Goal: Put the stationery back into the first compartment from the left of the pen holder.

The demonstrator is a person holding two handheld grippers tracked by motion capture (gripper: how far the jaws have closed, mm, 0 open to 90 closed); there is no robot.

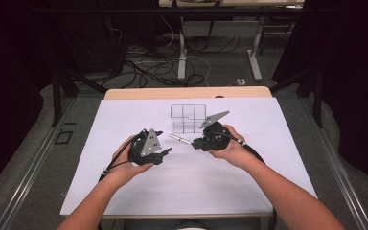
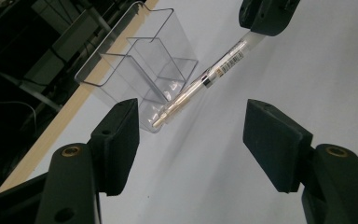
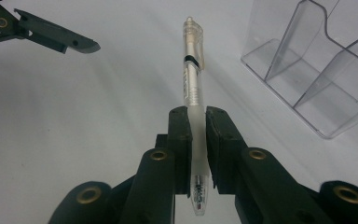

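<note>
A clear pen (image 3: 192,79) with a translucent body is clamped between the jaws of my right gripper (image 3: 197,114), its clip end sticking out ahead. In the high view the pen (image 1: 179,139) points left from the right gripper (image 1: 197,143), just in front of a clear acrylic organizer (image 1: 188,119) with several compartments. My left gripper (image 1: 165,153) hovers a short way left of the pen tip, open. In the left gripper view the open gripper (image 2: 191,135) holds nothing, and the pen (image 2: 204,83) slants ahead of it beside the organizer (image 2: 135,70).
A white mat (image 1: 124,191) covers the table, whose wooden far edge (image 1: 187,92) shows behind the organizer. Beyond it are desk legs and cables on the floor (image 1: 172,67). The organizer (image 3: 317,70) stands to the right of the held pen.
</note>
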